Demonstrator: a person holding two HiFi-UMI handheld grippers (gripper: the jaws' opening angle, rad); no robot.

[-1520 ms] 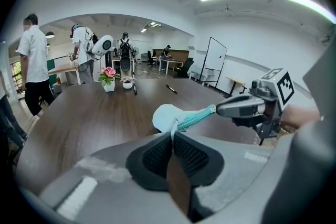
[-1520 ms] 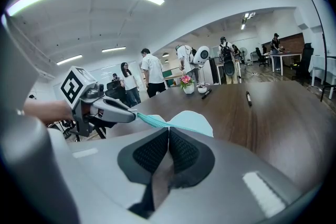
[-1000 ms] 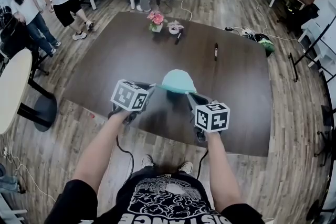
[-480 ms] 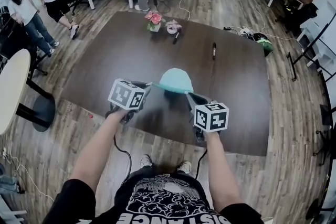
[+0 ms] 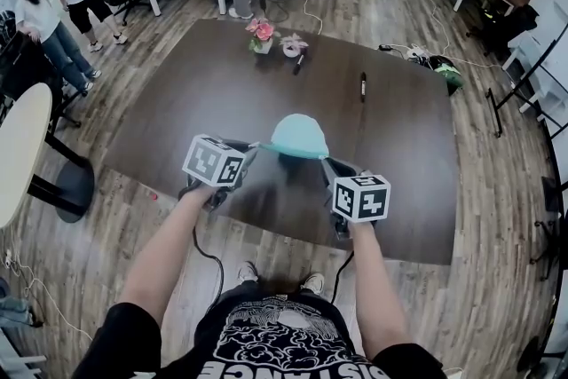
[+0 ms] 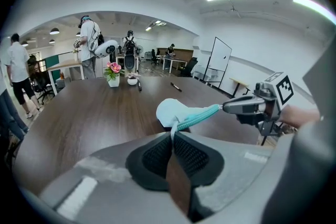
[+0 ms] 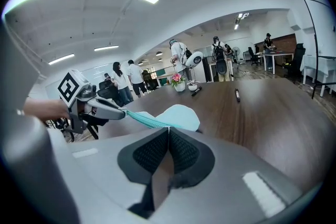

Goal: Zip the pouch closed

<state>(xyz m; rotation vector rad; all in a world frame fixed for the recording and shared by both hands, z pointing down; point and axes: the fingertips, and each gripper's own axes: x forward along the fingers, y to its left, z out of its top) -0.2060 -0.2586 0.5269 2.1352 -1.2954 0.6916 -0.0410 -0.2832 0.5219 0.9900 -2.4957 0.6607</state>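
Observation:
A pale teal pouch (image 5: 297, 136) hangs stretched between my two grippers above the near part of the dark wooden table (image 5: 177, 120). Its teal zipper edge (image 6: 197, 115) runs taut from one gripper to the other. My left gripper (image 5: 257, 148) is shut on the pouch's left end, and a pale tab sits between its pads (image 6: 157, 152). My right gripper (image 5: 321, 160) is shut on the right end of the zipper edge (image 7: 149, 122). Whether it holds the slider itself is hidden by the pads (image 7: 184, 149). The pouch body (image 7: 181, 114) bulges away from me, past the zipper.
A pot of pink flowers (image 5: 263, 35), a small white pot (image 5: 293, 47), a black marker (image 5: 299, 63) and a pen (image 5: 363, 86) lie at the table's far side. Several people (image 5: 53, 13) stand at the far left. A round table (image 5: 18, 146) is at the left.
Both grippers and the pouch hold almost the same place. The people at the back left have walked further left.

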